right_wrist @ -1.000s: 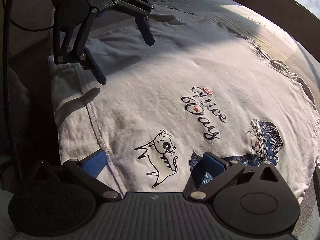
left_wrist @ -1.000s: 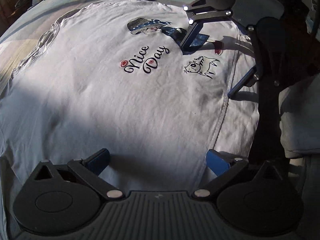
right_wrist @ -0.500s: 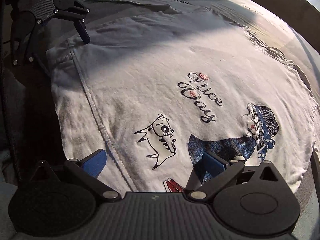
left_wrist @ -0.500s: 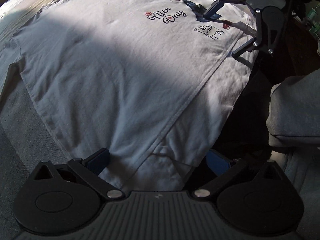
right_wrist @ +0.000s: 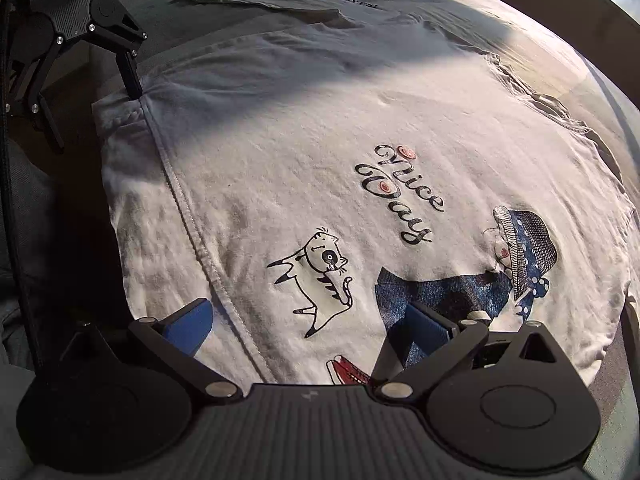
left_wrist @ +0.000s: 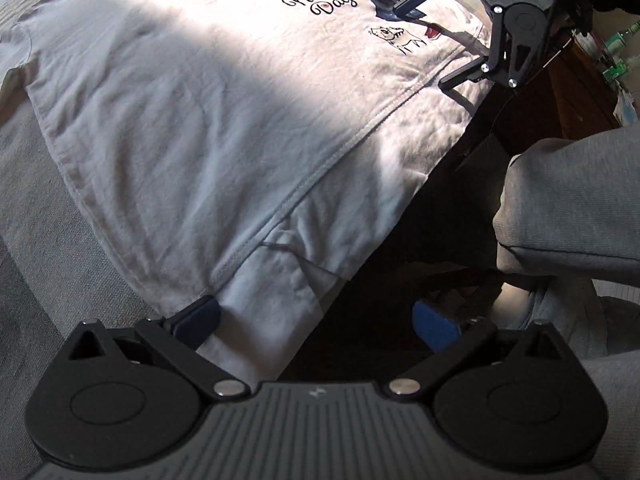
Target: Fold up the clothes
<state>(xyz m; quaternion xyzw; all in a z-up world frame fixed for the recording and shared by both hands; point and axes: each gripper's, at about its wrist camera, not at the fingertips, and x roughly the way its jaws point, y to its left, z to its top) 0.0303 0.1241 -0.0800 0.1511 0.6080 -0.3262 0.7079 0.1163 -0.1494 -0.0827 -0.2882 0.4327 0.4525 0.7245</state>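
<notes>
A white T-shirt [left_wrist: 208,120] printed with "Nice Day" [right_wrist: 400,196], a cat and a girl in a blue hat lies spread flat. My left gripper [left_wrist: 316,318] is open at the shirt's near hem corner, its left fingertip [left_wrist: 200,316] touching the stitched seam and a flap of cloth between the fingers. In the right wrist view the left gripper [right_wrist: 92,102] shows at the far hem corner. My right gripper [right_wrist: 308,322] is open over the hem by the cat print, holding nothing, and it appears far off as the right gripper [left_wrist: 432,40].
The shirt rests on a grey bed surface [left_wrist: 36,216], and its hem side hangs at the dark edge [left_wrist: 448,184]. A person's grey-clad limb [left_wrist: 572,200] is close on the right. Another pale garment [right_wrist: 280,0] lies beyond the shirt.
My left gripper has slid back along the hem, from beside the print to the shirt's corner. The right gripper has pulled back slightly, showing more of the print. Both stay open.
</notes>
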